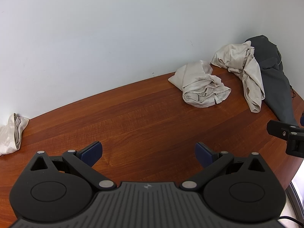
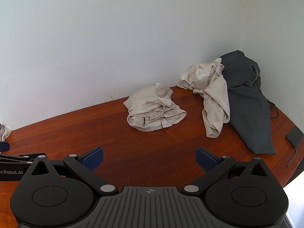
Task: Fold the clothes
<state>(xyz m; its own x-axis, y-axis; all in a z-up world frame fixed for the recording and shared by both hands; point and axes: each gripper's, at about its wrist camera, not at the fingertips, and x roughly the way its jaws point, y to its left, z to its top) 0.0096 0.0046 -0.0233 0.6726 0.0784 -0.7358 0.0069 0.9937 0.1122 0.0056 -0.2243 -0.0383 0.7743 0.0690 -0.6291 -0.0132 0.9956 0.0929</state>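
Left wrist view
- Left gripper (image 1: 148, 154): jaws spread wide, nothing between the blue pads (image 1: 93, 152); it hangs over bare table (image 1: 133, 117).
- Beige heap (image 1: 201, 87): crumpled, far side of the table, close to the wall (image 1: 114, 38), well ahead and to the right of the fingers.
- Beige shirt (image 1: 245, 70): bunched in the far right corner, one end trailing toward the camera, lying against the grey garment (image 1: 275, 83).
- Grey garment: leans up the wall in the corner and runs down the table's right side.
- Folded cloth (image 1: 11, 133): pale, at the far left edge by the wall.
- Right gripper (image 1: 285, 133): only a black part shows at the right edge; cannot tell its opening here.

Right wrist view
- Right gripper (image 2: 149, 159): jaws wide apart, empty, over bare table (image 2: 95, 129).
- Beige heap (image 2: 153, 112): ahead, just past the fingers' line, near the wall (image 2: 114, 38).
- Beige shirt (image 2: 210, 95): right of the heap, apart from it, touching the grey garment (image 2: 247, 104).
- Phone (image 2: 294, 136): dark, flat, near the right table edge, beside the grey garment.
- Left gripper (image 2: 13, 163): black body at the left edge.
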